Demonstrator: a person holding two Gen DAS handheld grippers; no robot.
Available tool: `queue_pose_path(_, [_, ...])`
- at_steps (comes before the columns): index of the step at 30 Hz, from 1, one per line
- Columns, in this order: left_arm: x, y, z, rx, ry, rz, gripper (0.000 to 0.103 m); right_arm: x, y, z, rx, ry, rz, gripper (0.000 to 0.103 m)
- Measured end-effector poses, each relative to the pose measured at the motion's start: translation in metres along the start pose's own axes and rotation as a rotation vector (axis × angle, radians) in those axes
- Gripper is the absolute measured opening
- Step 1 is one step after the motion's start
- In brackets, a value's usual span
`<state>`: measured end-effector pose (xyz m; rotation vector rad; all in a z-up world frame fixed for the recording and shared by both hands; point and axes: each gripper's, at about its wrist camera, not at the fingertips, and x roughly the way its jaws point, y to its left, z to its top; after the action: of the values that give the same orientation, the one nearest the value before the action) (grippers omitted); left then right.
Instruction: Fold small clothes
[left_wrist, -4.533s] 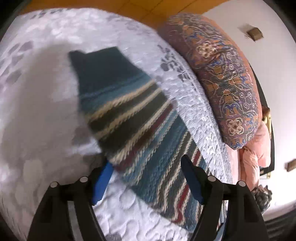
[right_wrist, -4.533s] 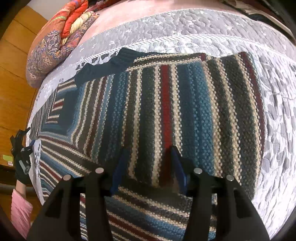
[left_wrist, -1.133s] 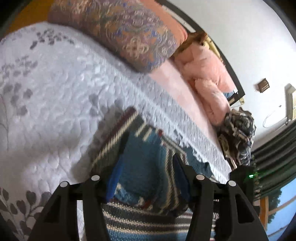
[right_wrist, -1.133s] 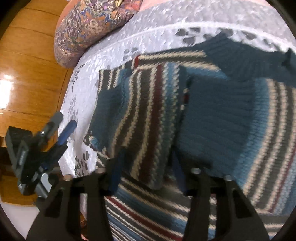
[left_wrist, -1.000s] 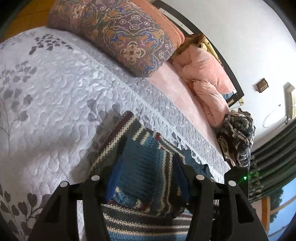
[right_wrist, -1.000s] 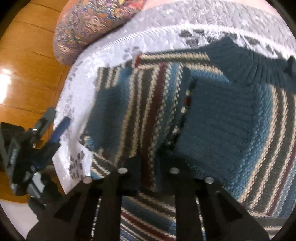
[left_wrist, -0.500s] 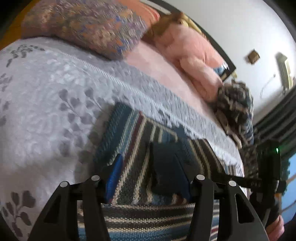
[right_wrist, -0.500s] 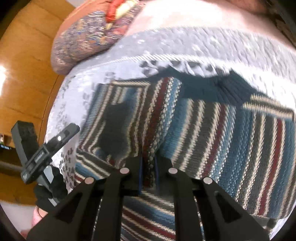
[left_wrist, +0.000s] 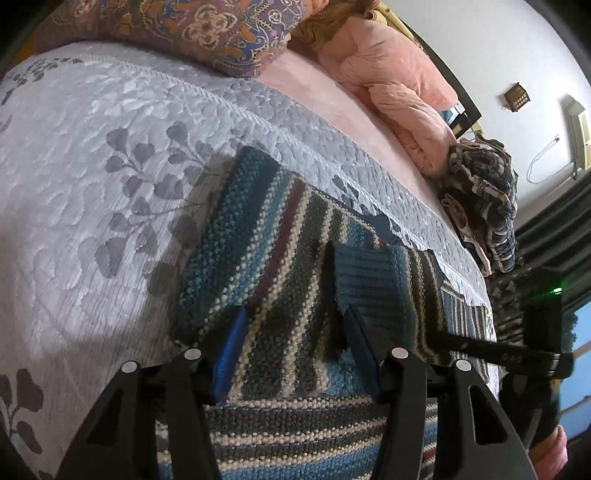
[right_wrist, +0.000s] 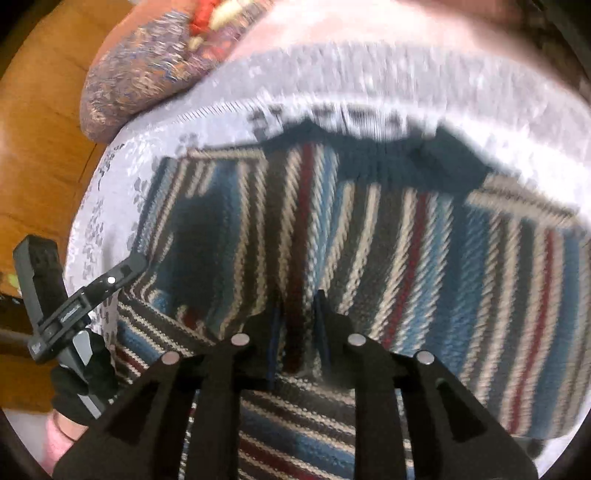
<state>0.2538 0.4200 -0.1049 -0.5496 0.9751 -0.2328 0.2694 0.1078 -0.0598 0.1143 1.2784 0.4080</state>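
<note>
A knitted sweater (left_wrist: 266, 258) with teal, cream, dark and red stripes lies on the grey quilted bedspread (left_wrist: 92, 147). One sleeve with a dark teal cuff (left_wrist: 365, 273) is folded across its body. My left gripper (left_wrist: 295, 332) hovers open just above that folded part, with nothing pinched between its blue fingers (left_wrist: 229, 347). In the blurred right wrist view, my right gripper (right_wrist: 297, 328) is shut on a ridge of the sweater (right_wrist: 406, 240) near its lower middle. The left gripper (right_wrist: 92, 291) shows at the sweater's left edge, and the right gripper (left_wrist: 539, 332) at the far right.
A patterned pillow (left_wrist: 192, 29) and a pink duvet (left_wrist: 399, 96) lie at the head of the bed. A heap of checked clothes (left_wrist: 484, 188) sits beyond the sweater. The wooden floor (right_wrist: 44, 140) runs along the bed's left side.
The sleeve that hung between my left fingers now lies flat on the sweater's body. My right gripper has closed from open onto the knit and is moving, blurring its view.
</note>
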Motion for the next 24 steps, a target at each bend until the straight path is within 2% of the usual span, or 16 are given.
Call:
queue_pose_path(2, [0.0, 0.001, 0.002, -0.011, 0.01, -0.003, 0.056, -0.013, 0.012, 0.001, -0.059, -0.041, -0.041, 0.025])
queue_pose_path(3, [0.001, 0.001, 0.002, -0.018, 0.011, -0.008, 0.056, -0.018, 0.023, 0.001, -0.092, -0.046, -0.031, 0.03])
queue_pose_path(5, [0.001, 0.003, 0.002, -0.028, 0.013, -0.016, 0.057, -0.015, 0.044, -0.001, -0.162, -0.016, 0.012, 0.034])
queue_pose_path(9, [0.003, 0.004, 0.002, -0.026, 0.018, -0.024, 0.057, 0.011, 0.082, -0.005, -0.253, 0.053, 0.036, 0.042])
queue_pose_path(11, [0.003, 0.006, 0.002, -0.038, 0.018, -0.032, 0.057, 0.025, 0.093, -0.005, -0.277, 0.071, 0.018, 0.042])
queue_pose_path(13, [0.004, 0.008, 0.003, -0.048, 0.02, -0.041, 0.057, 0.041, 0.102, -0.007, -0.304, 0.095, -0.028, 0.046])
queue_pose_path(17, [0.006, 0.008, 0.002, -0.041, 0.022, -0.041, 0.057, 0.061, 0.106, -0.012, -0.331, 0.105, -0.083, 0.05])
queue_pose_path(20, [0.007, 0.007, 0.002, -0.032, 0.023, -0.035, 0.057, 0.065, 0.103, -0.012, -0.346, 0.091, -0.115, 0.035])
queue_pose_path(22, [0.007, 0.007, 0.001, -0.028, 0.023, -0.034, 0.057, 0.061, 0.1, -0.008, -0.319, 0.086, -0.097, 0.014])
queue_pose_path(24, [0.007, 0.007, 0.001, -0.026, 0.023, -0.034, 0.057, 0.052, 0.089, -0.003, -0.264, 0.077, -0.051, 0.0])
